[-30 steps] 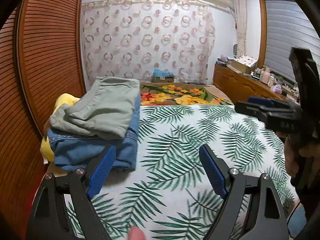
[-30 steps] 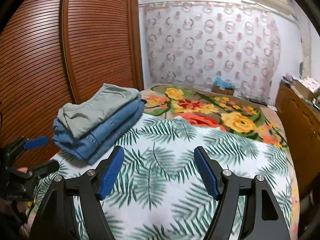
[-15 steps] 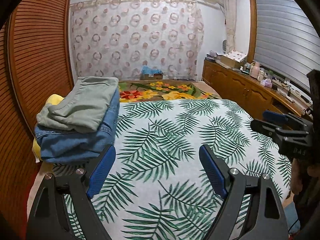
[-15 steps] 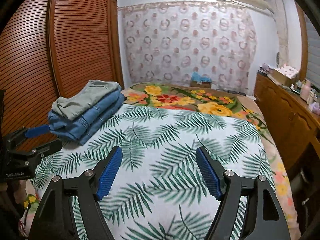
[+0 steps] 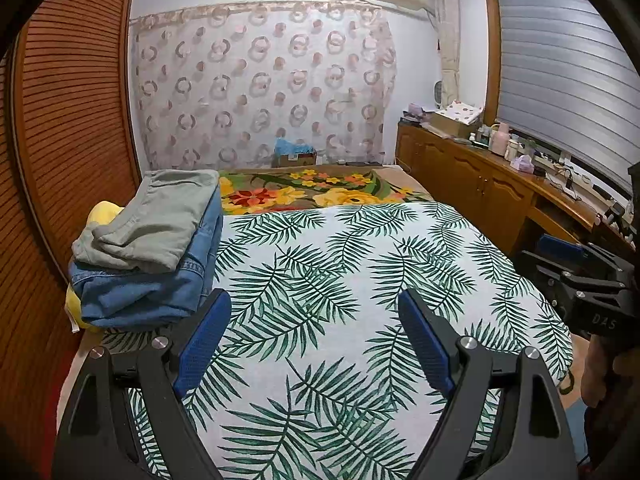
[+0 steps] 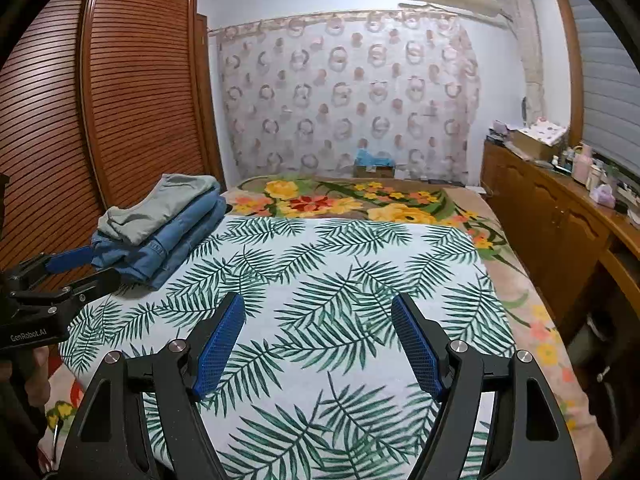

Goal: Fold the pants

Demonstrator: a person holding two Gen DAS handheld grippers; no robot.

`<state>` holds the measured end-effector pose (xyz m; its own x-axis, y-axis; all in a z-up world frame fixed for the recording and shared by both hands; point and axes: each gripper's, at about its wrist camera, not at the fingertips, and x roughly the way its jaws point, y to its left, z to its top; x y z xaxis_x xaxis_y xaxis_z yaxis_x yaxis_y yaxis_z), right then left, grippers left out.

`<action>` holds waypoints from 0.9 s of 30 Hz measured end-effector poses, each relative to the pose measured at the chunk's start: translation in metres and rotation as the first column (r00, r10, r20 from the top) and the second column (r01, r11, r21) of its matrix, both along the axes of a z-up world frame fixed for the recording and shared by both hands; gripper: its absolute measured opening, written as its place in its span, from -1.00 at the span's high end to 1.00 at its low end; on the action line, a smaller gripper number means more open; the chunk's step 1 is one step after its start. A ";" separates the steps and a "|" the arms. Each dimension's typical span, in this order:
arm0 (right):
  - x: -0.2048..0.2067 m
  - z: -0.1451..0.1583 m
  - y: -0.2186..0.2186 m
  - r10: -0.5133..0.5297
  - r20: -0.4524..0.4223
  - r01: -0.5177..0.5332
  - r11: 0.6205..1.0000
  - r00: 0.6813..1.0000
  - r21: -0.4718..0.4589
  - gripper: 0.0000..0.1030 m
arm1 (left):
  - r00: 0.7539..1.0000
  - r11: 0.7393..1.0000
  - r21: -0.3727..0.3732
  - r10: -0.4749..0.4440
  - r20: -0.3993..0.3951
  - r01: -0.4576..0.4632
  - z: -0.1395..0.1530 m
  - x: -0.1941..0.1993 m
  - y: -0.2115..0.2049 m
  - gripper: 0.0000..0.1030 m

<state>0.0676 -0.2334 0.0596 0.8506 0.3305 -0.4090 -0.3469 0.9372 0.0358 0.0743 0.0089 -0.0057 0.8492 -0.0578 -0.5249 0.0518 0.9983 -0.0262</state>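
Start at the left of the bed: the stack of folded pants (image 5: 148, 248) sits on the far-left corner of the palm-leaf sheet (image 5: 340, 280), against the slatted wardrobe door (image 5: 68, 120). A grey-green pair (image 5: 160, 220) lies on top of a blue denim pair (image 5: 144, 292), with something yellow (image 5: 100, 216) poking out behind them (I cannot tell what it is). From your left gripper (image 5: 314, 344) the stack lies at about ten o'clock, near its left finger but not touching it. In the right wrist view the same stack (image 6: 160, 228) sits at about ten o'clock too, but well apart from your right gripper (image 6: 318, 344), with the left gripper (image 6: 60, 276) just in front of it. So your left hand is clearly the nearer one.

The stack's long axis runs from the near bed edge toward the far wall, roughly along the line your left gripper points, with the folded edges facing you.

Both grippers stand wide open with nothing between the pads; only bare sheet shows in each gap.

Moving right, the middle of the sheet holds no garment, and beyond it the floral blanket (image 6: 340, 200) covers the far end at twelve o'clock. At two o'clock the wooden sideboard (image 6: 560, 208) carries only small clutter. No unfolded pants show in either view, so I would judge the stack finished and any next pair out of sight.
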 end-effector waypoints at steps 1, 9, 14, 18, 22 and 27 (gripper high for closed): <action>-0.002 0.001 0.000 -0.006 0.001 0.006 1.000 1.000 0.003 -0.50 | 1.000 1.000 0.000 -0.002 0.003 0.002 0.002 -0.001 -0.001 -0.67; -0.014 0.011 0.001 -0.042 0.038 0.041 0.999 0.998 0.023 -0.50 | 0.999 1.000 0.003 -0.010 0.049 0.010 0.023 -0.014 -0.006 -0.67; -0.020 0.013 0.005 -0.060 0.064 0.059 0.998 0.996 0.029 -0.50 | 0.997 1.000 0.009 -0.006 0.079 0.005 0.035 -0.022 -0.005 -0.67; -0.025 0.010 0.004 -0.065 0.079 0.063 0.998 0.995 0.032 -0.51 | 0.995 1.000 0.009 0.001 0.101 -0.002 0.043 -0.028 -0.004 -0.67; -0.033 0.010 0.004 -0.071 0.100 0.068 0.997 0.992 0.033 -0.53 | 0.993 1.000 0.010 0.000 0.121 -0.002 0.049 -0.031 -0.002 -0.67; -0.040 0.011 0.005 -0.068 0.127 0.063 0.997 0.990 0.037 -0.56 | 0.990 1.000 0.018 0.005 0.139 -0.007 0.055 -0.036 -0.001 -0.67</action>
